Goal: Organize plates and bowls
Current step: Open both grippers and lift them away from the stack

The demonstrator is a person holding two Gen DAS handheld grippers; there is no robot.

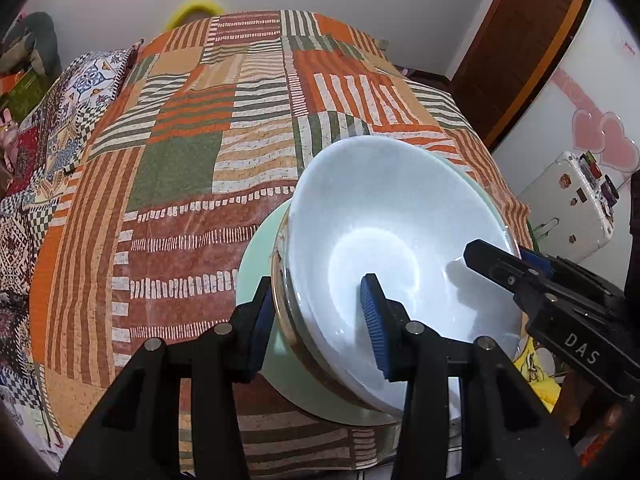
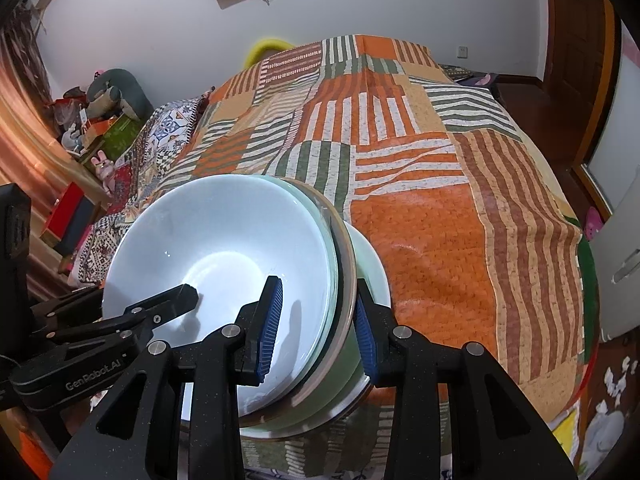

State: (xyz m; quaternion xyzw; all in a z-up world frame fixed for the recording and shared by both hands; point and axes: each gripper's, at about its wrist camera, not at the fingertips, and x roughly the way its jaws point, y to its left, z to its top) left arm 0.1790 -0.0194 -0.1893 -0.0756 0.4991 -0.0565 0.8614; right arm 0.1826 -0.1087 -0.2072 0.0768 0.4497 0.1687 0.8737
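Note:
A white bowl (image 1: pixel 380 208) (image 2: pixel 208 232) tops a nested stack that includes a clear glass bowl (image 1: pixel 280 292) and pale green dishes (image 2: pixel 340 376). A pale green plate (image 1: pixel 256 256) shows under it, at the near edge of the bed. My left gripper (image 1: pixel 318 320) is shut on the stack's left rim, one blue pad inside the white bowl and one outside. My right gripper (image 2: pixel 318 328) is shut on the opposite rim in the same way. Each gripper also appears in the other's view: right gripper (image 1: pixel 520 276), left gripper (image 2: pixel 160 308). The stack's underside is hidden.
A striped patchwork bedspread (image 1: pixel 180 160) (image 2: pixel 420 200) covers the bed beyond the stack. Patterned pillows (image 1: pixel 88 76) lie along its left side. To the right stand a white case with stickers (image 1: pixel 568 208) and a wooden door (image 1: pixel 532 40). Clutter and boxes (image 2: pixel 100 128) sit at far left.

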